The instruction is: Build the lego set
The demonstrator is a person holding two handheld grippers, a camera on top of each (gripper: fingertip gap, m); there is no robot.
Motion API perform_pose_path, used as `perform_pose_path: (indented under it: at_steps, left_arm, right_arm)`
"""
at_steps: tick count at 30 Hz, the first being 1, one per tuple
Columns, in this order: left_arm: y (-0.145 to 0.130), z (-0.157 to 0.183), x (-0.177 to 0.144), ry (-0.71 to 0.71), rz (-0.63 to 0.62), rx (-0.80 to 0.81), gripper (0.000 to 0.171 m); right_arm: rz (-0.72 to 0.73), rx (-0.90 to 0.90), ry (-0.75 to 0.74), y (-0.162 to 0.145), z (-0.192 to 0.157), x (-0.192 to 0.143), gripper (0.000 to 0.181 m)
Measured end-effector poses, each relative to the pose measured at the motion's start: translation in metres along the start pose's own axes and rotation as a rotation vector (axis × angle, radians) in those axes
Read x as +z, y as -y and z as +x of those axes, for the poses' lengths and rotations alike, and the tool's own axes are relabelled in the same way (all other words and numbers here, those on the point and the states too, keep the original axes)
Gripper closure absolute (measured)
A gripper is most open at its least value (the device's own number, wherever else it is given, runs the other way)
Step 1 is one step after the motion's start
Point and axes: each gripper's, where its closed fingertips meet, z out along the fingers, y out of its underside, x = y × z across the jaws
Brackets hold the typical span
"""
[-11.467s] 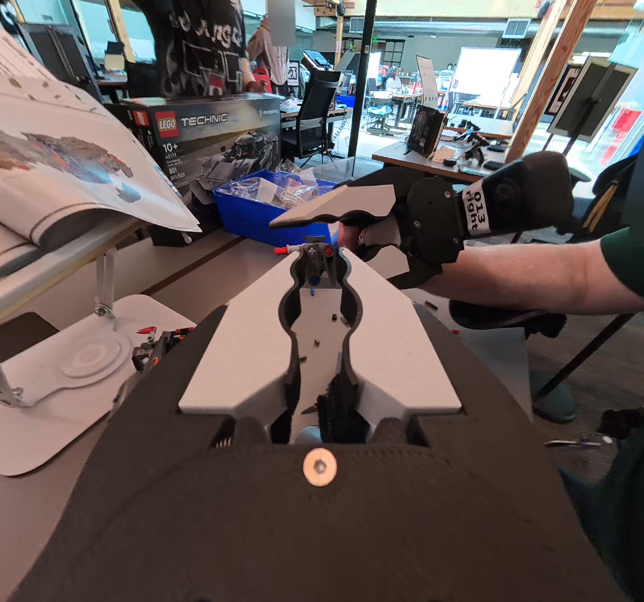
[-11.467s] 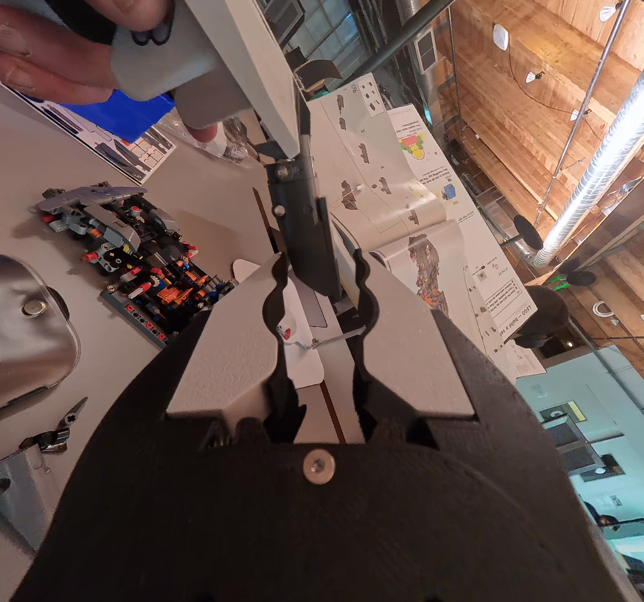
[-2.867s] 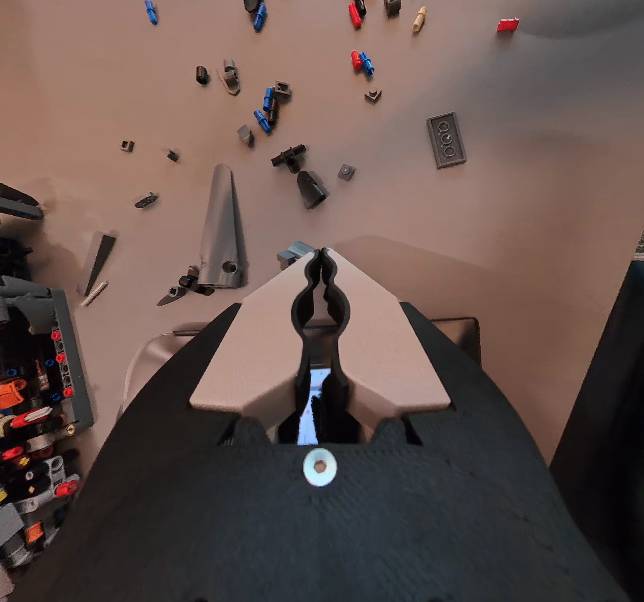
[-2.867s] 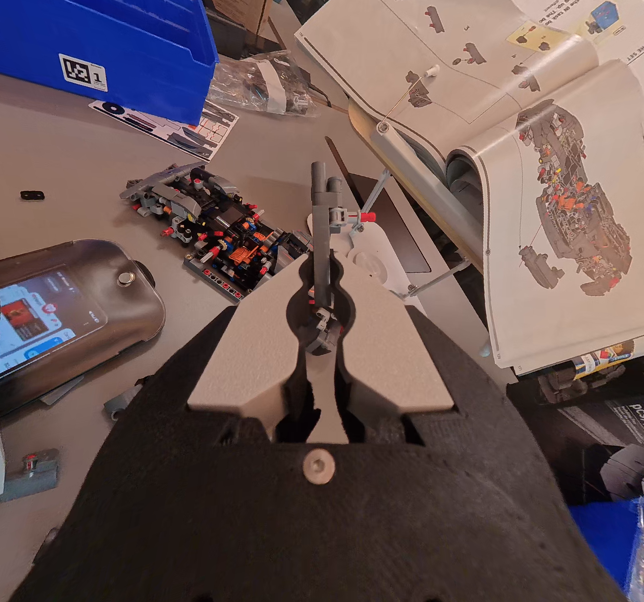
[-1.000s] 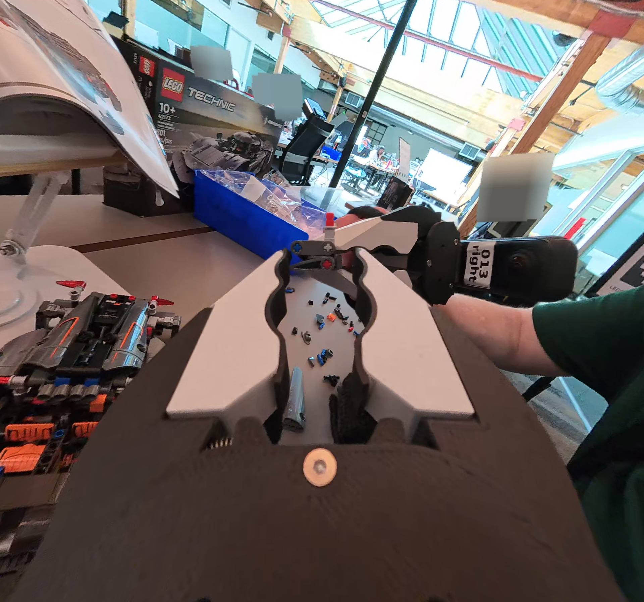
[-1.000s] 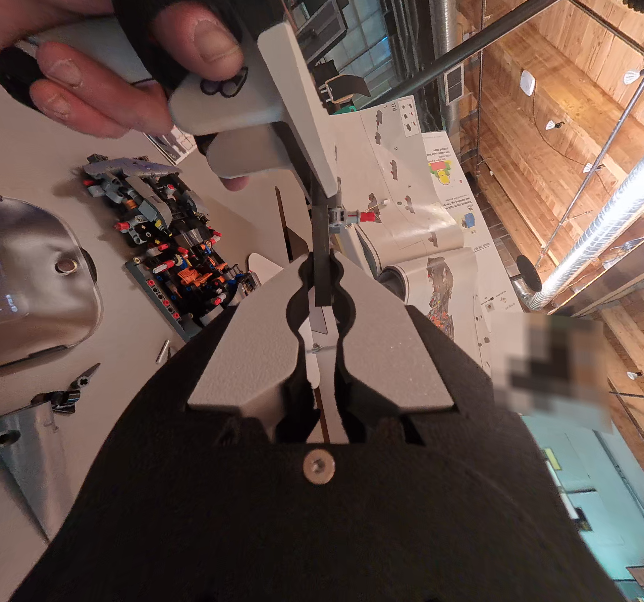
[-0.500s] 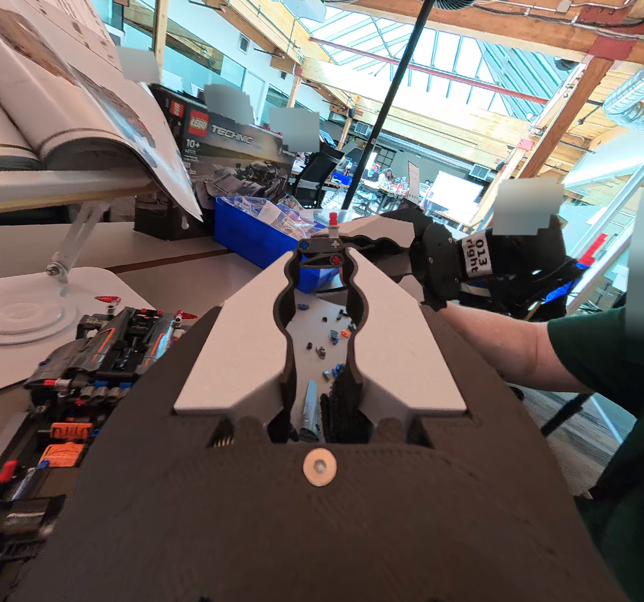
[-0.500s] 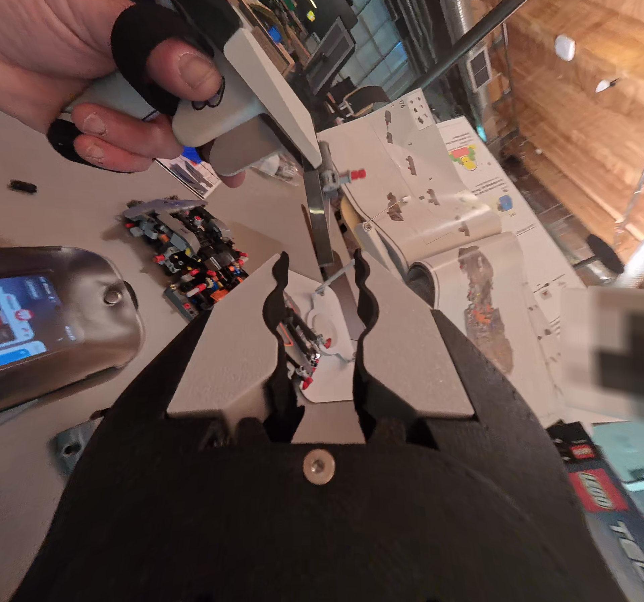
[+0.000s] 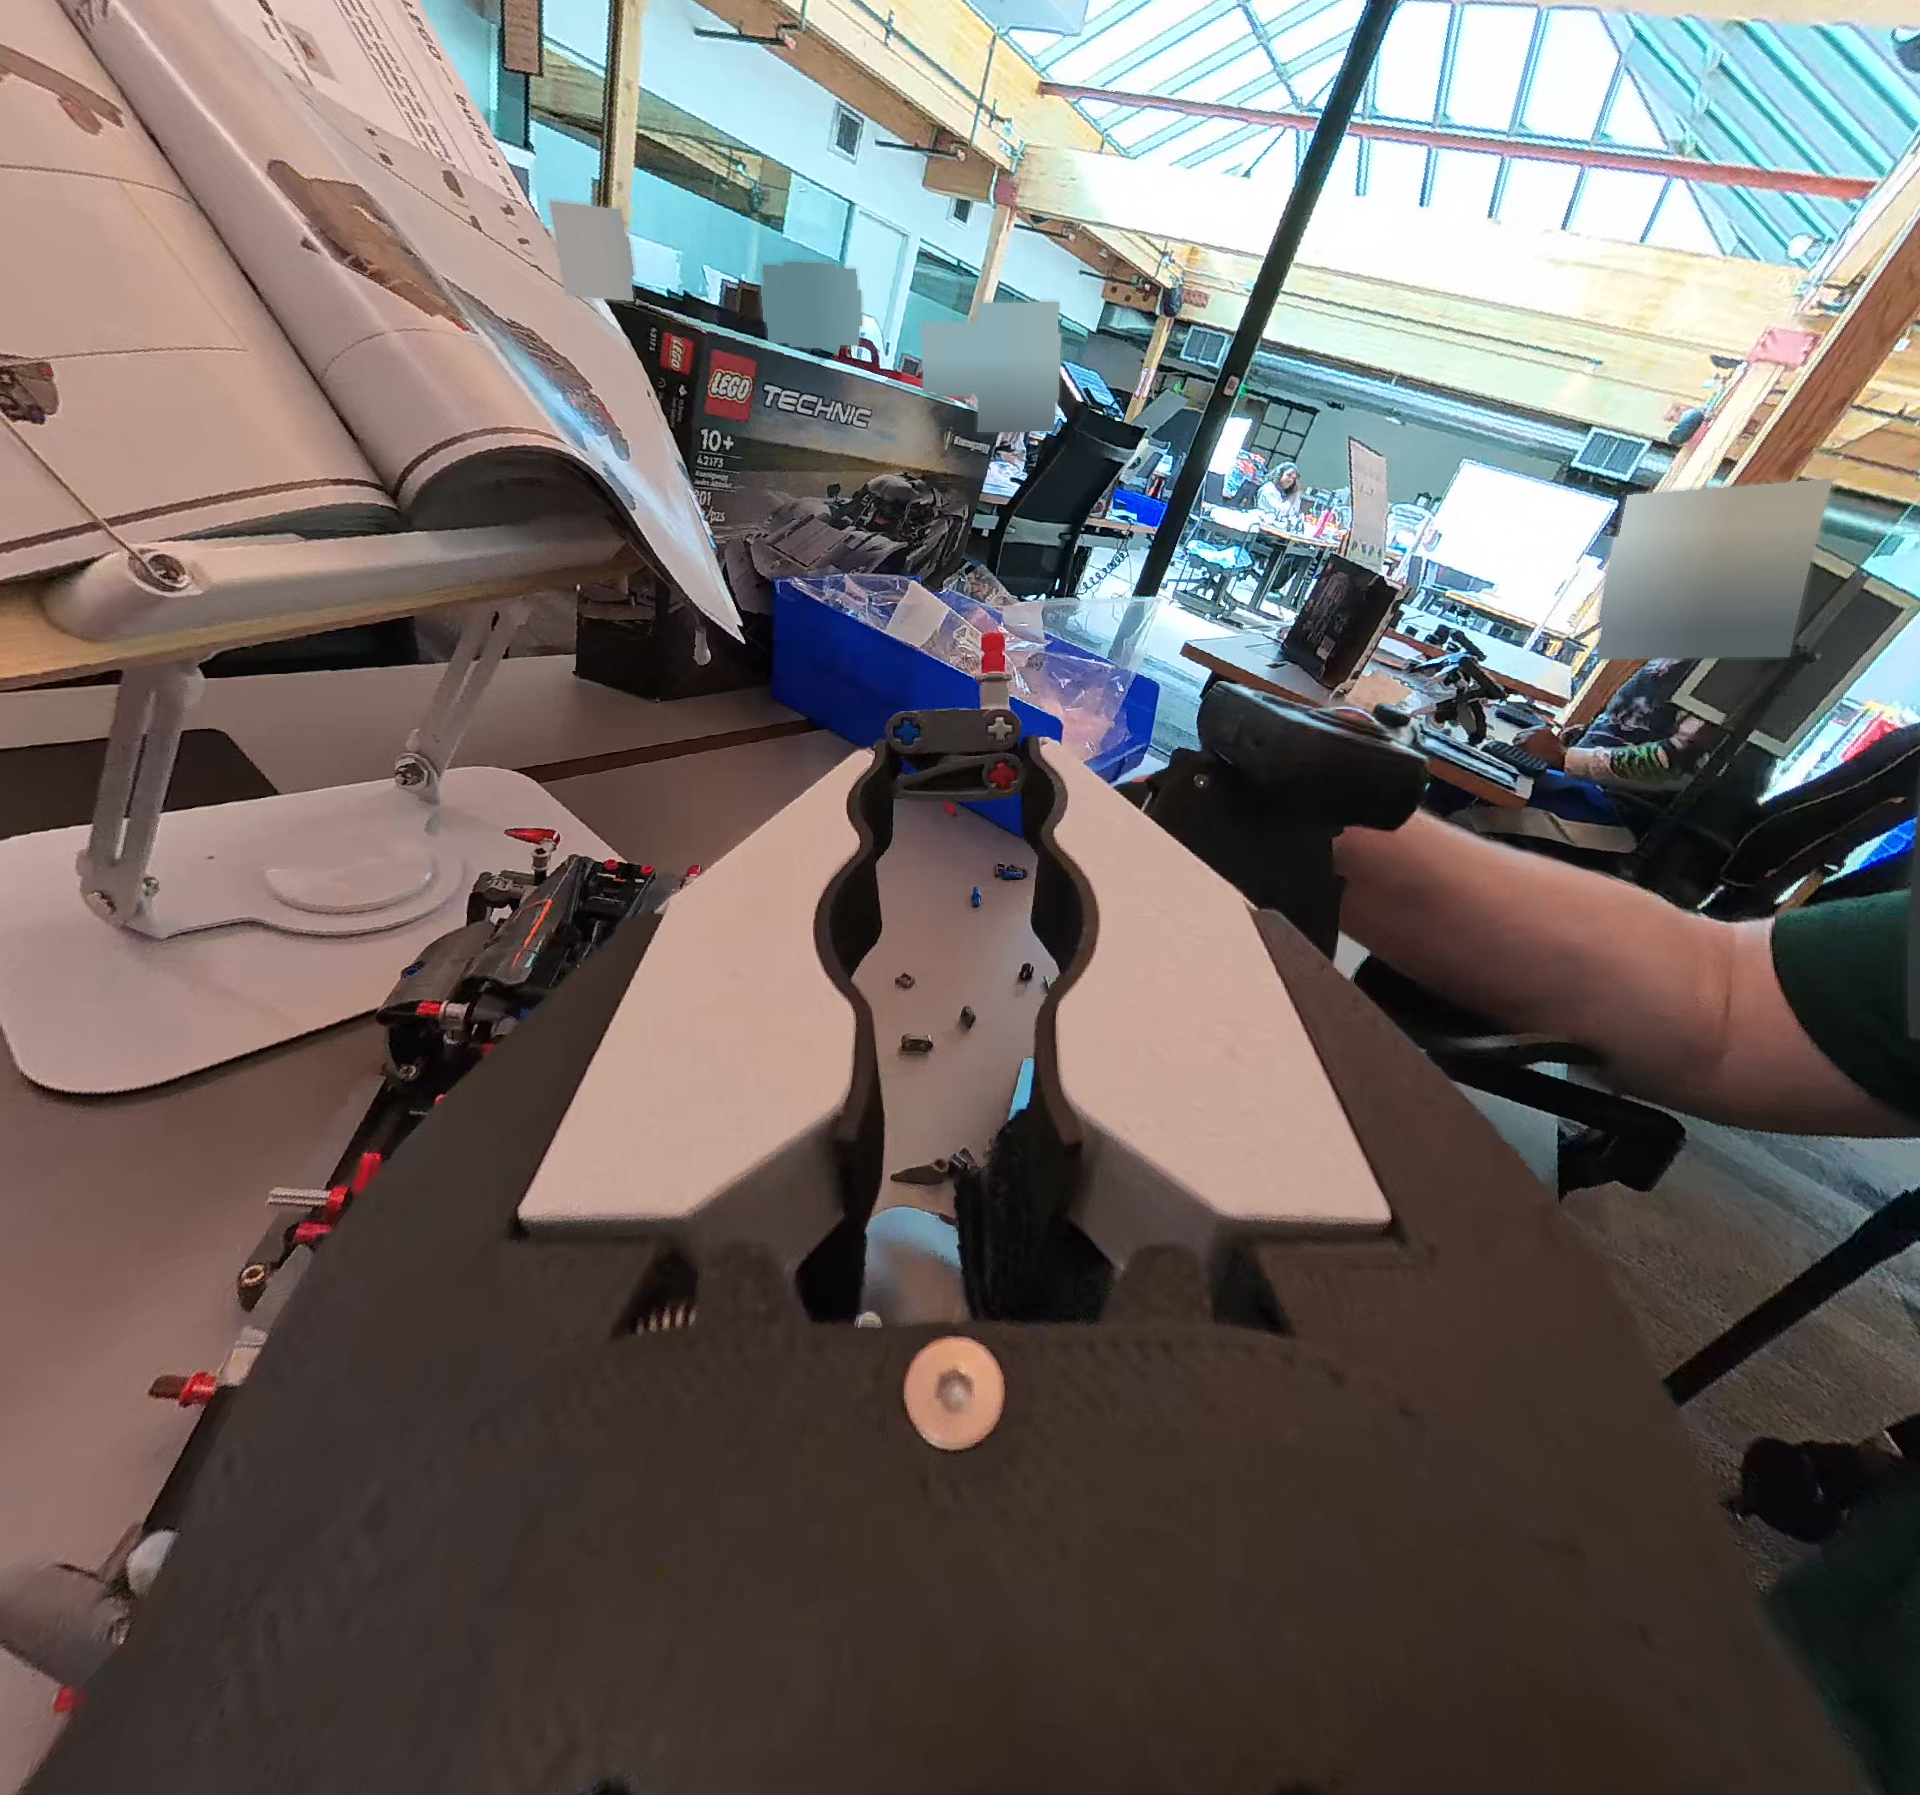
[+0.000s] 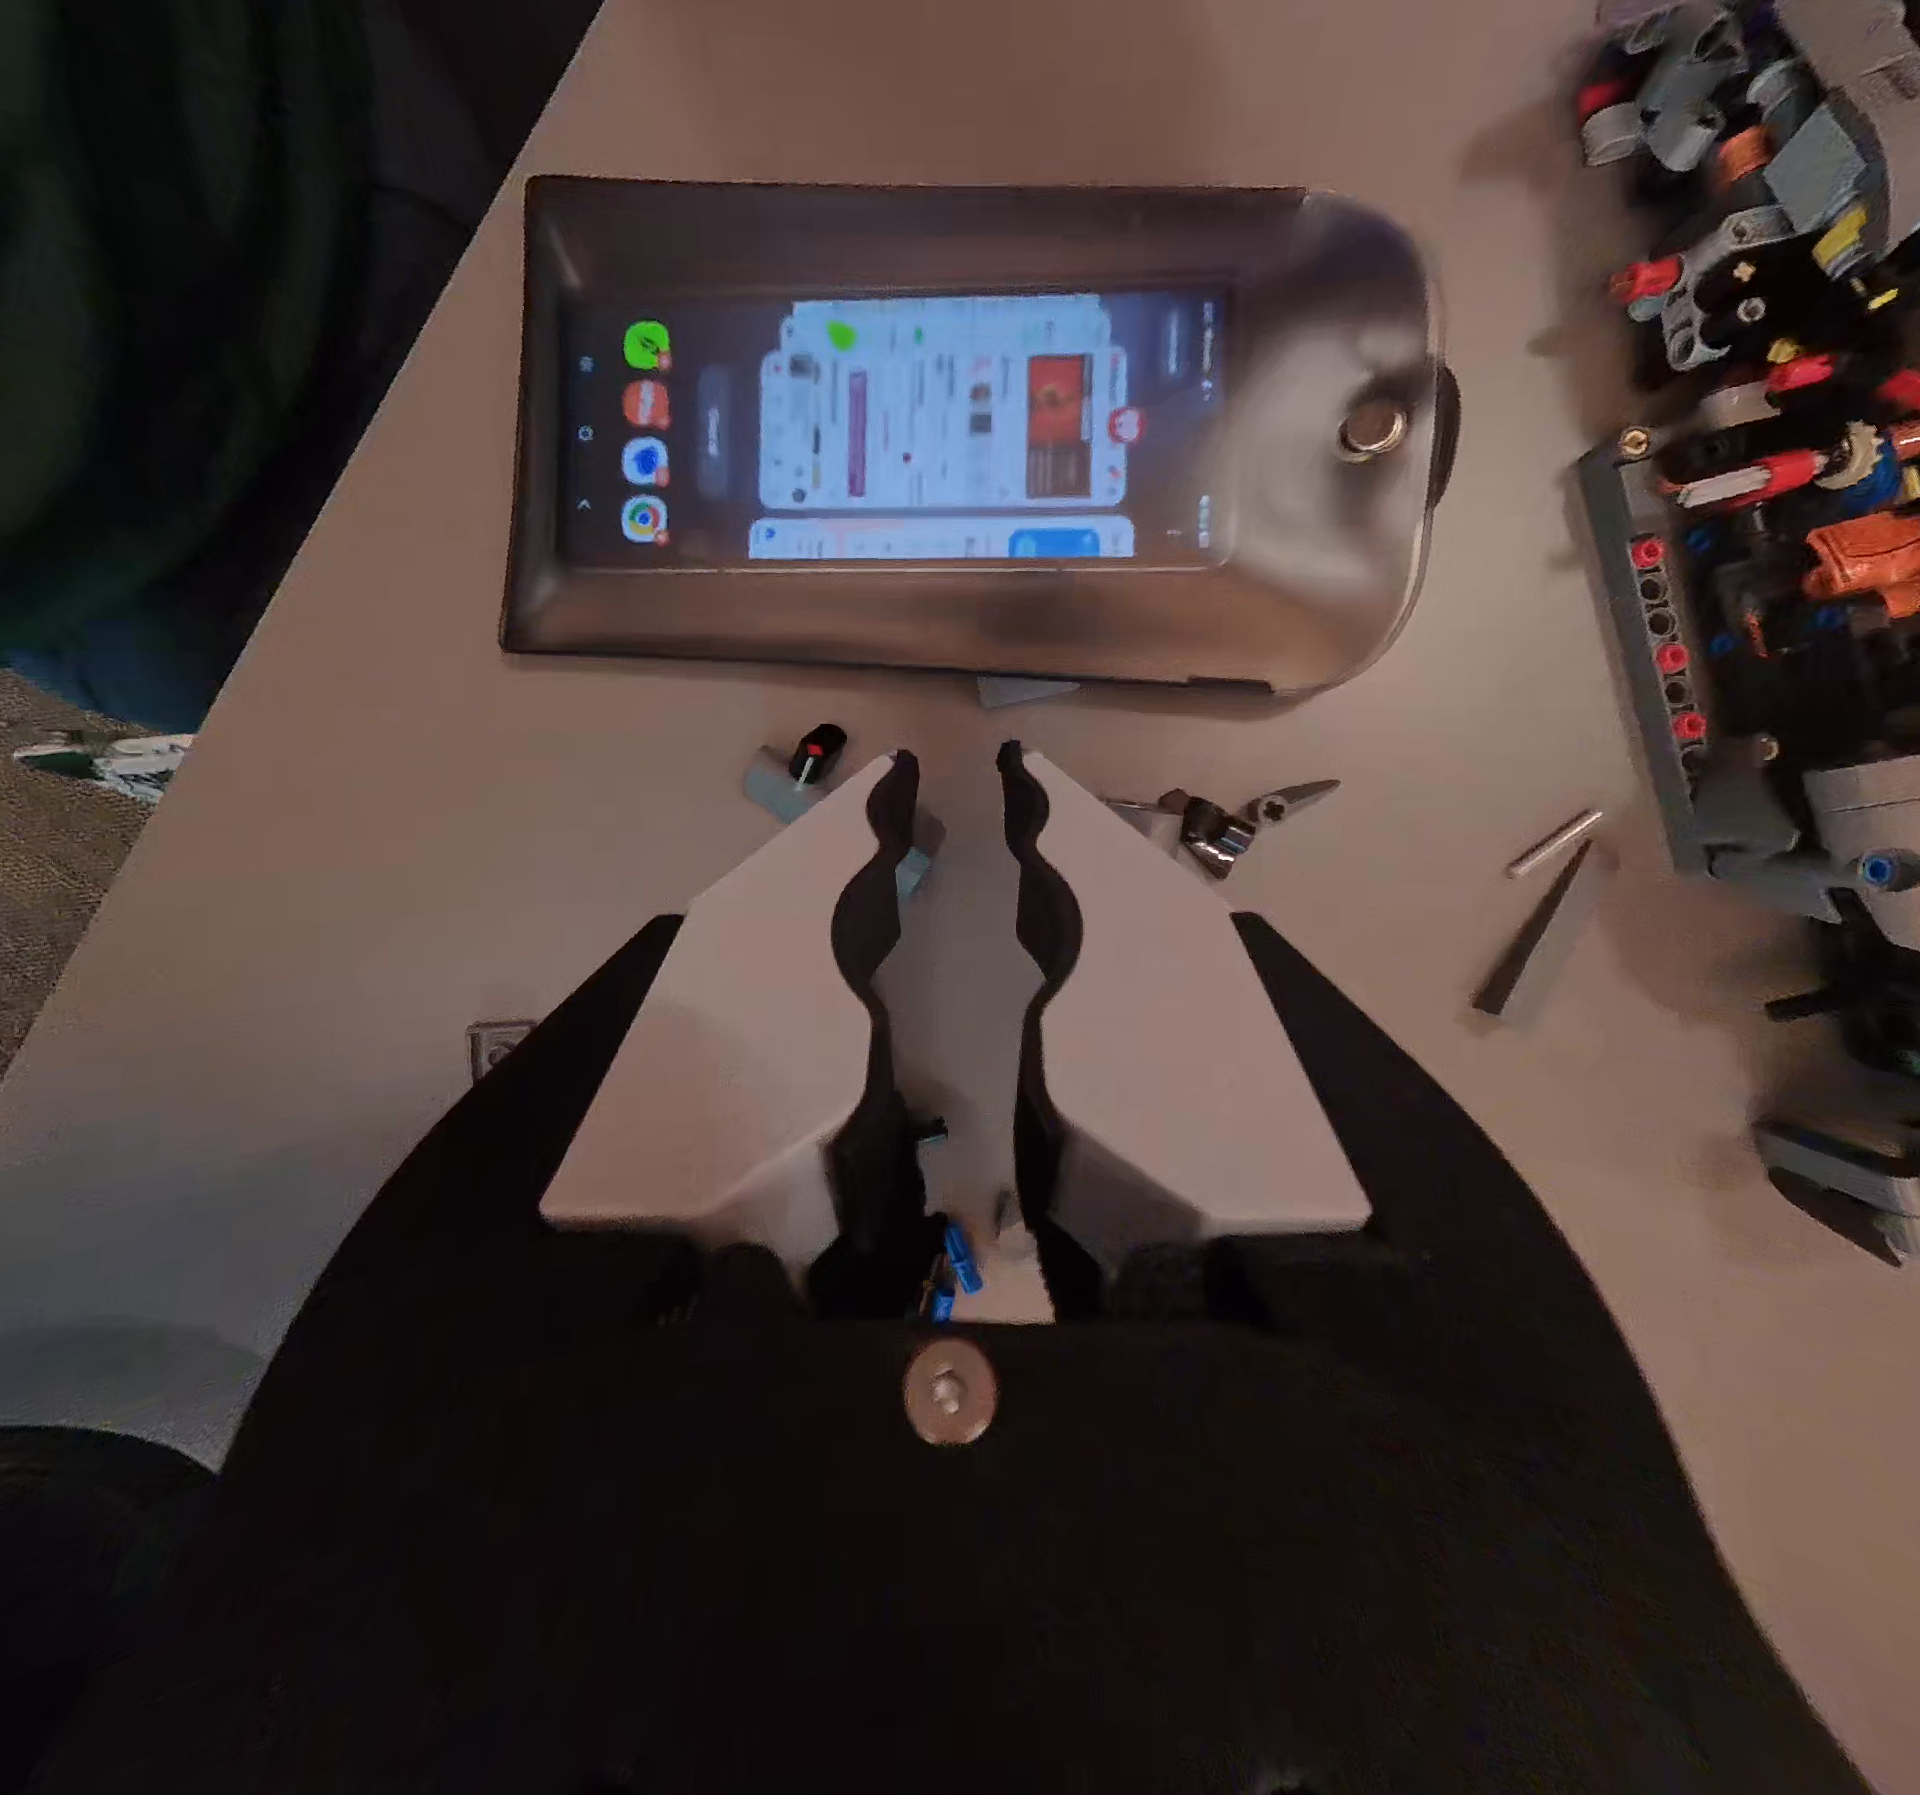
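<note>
I see my left tool with matt grey plastic fingers pinching glossy plastic lego, a smooth matt desk, and a glossy phone screen.

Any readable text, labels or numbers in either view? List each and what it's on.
I'm not transcribing any writing, only saying where it sits.
Dark cardboard set box: brand logo, large title and small numbers, all legible.
Open white instruction booklet on the stand: page number and fine print, mostly too small to read.
Phone in a clear pouch: lit screen with app icons, text blurred.
</note>
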Motion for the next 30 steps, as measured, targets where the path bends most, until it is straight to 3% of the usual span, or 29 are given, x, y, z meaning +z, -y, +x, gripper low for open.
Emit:
perform_pose_path:
  at_steps: [3, 9, 30]
  left_arm:
    - [-0.004, 0.001, -0.002, 0.000, -0.012, 0.004, 0.149]
    - [-0.009, -0.001, -0.006, -0.003, -0.019, -0.006, 0.149]
    - [-0.021, -0.004, -0.006, 0.008, -0.045, 0.001, 0.149]
  right_arm:
    - [0.025, 0.010, 0.049, 0.003, -0.011, -0.004, 0.166]
    - [-0.145, 0.067, 0.145, -0.031, -0.022, 0.021, 0.162]
    - [-0.079, 0.095, 0.178, -0.023, -0.022, 0.017, 0.175]
